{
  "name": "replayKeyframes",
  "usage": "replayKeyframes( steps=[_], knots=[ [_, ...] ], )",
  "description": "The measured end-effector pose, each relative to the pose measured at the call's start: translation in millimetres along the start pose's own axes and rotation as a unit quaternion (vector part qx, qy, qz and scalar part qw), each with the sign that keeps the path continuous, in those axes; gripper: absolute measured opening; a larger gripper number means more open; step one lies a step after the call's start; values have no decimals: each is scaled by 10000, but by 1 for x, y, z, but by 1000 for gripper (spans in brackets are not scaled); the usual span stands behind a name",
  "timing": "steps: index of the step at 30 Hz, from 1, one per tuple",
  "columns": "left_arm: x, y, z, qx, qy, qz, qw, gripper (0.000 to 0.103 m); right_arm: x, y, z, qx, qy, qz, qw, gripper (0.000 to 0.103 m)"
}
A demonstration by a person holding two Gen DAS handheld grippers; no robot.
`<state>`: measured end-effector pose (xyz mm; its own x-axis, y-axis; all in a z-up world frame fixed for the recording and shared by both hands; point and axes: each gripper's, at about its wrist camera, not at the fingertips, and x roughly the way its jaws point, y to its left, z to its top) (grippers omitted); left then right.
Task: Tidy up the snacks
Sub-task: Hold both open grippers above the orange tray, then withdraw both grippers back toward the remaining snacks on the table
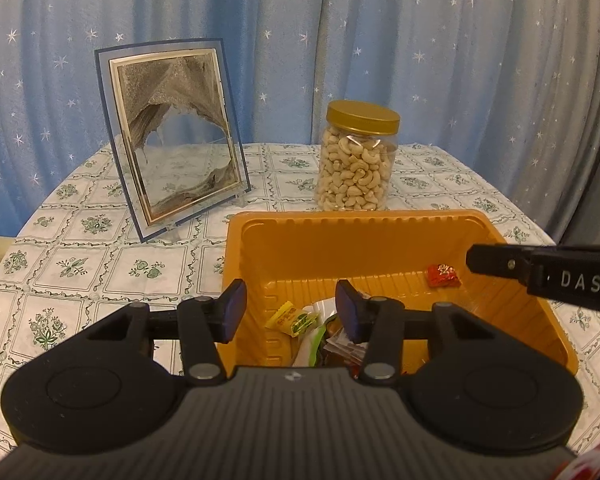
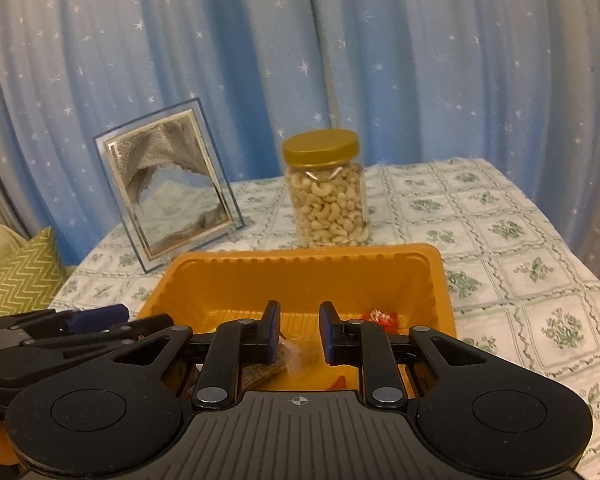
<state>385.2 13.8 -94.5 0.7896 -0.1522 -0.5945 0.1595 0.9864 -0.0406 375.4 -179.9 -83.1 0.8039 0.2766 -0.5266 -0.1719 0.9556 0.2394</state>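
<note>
1. Blue curtain (image 1: 420, 40) with small white stars fills the whole background behind the tabletop (image 1: 100, 264), which wears a white cloth printed with green flowers.
2. Orange plastic tray (image 1: 340, 248) sits near me on the tabletop; both my tongs reach over its near half.
3. Standing tilted back at the far left is a glass-framed sand picture (image 1: 176, 140).
4. To the right of the picture, just behind the tray's far rim, stands a clear jar of cashews (image 1: 356, 168) with a gold lid.
5. My left tongs (image 1: 290, 316) stand partly open over the tray with nothing gripped; a yellow wrapped candy (image 1: 290, 318) and other wrappers lie on the tray floor below them.
6. My right tongs (image 2: 300, 334) are parted by a narrow gap and hold nothing; brownish wrapped snacks (image 2: 264, 374) lie beneath the left pad.
7. A small red wrapped candy (image 1: 442, 275) lies alone in the tray's far right corner.
</note>
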Motion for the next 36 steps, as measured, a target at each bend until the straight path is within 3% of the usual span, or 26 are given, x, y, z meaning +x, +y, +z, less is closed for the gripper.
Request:
replayKeyframes(
  steps=[1, 2, 3, 12, 21, 36],
  knots=[
    [0, 0, 0, 9, 11, 12, 10000, 45, -1, 0, 0, -12, -51, -40, 10000, 35],
    [0, 0, -1, 4, 14, 18, 10000, 45, -2, -1, 0, 11, -114, -71, 9999, 61],
    [0, 1, -1, -5, 16, 24, 10000, 45, -5, -4, 0, 90, -204, -108, 9997, 74],
    [-7, 1, -3, -5, -6, 24, 10000, 45, -18, -23, 5, 380, -363, -370, 9979, 74],
    [-49, -12, -8, -147, -162, -135, 9997, 46, -52, -12, -5, 373, -516, -470, 9969, 74],
    [-134, -30, -64, -293, -34, -92, 9995, 53, -146, -2, -66, 420, -488, -587, 9962, 74]
  ],
)
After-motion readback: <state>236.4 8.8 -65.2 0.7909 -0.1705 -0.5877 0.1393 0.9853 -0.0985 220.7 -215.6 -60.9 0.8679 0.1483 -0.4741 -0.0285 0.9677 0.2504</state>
